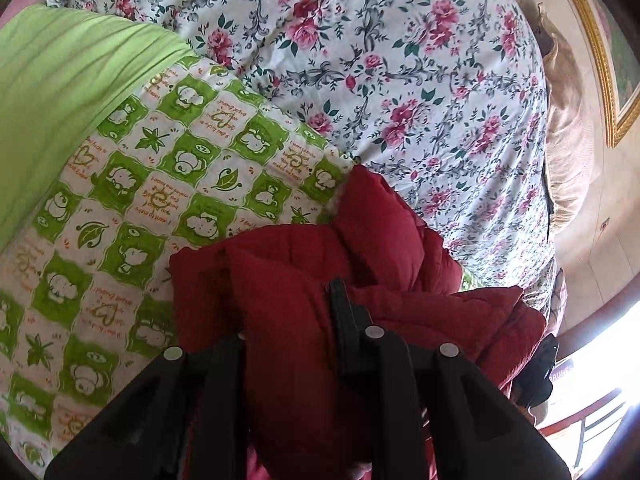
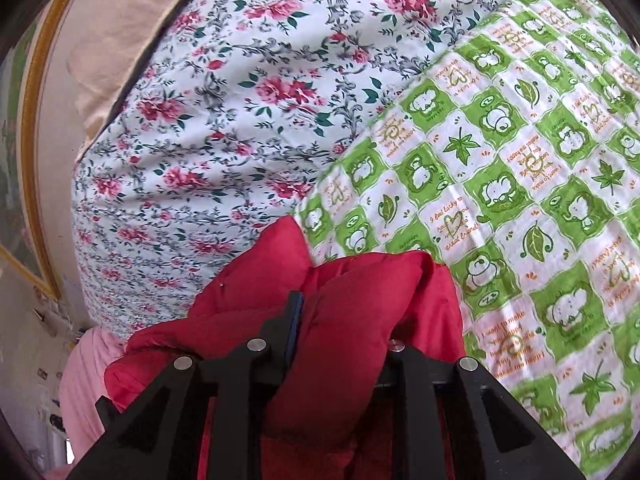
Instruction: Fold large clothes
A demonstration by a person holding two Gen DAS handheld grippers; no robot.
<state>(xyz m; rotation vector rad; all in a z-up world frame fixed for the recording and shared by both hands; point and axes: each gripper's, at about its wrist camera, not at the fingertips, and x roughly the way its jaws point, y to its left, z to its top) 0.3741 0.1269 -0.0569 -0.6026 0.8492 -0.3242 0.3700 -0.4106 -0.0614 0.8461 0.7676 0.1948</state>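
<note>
Covering bed, floral sheet (image 1: 400, 80), green quilt (image 2: 520, 200)

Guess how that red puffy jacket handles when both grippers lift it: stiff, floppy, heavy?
Likely floppy: the red jacket bulges and creases around the left gripper and right gripper, both shut on it. Probably light for its bulk, given the puffy quilted look. Its smooth shell may slip, so ungripped parts would likely sag.
</note>
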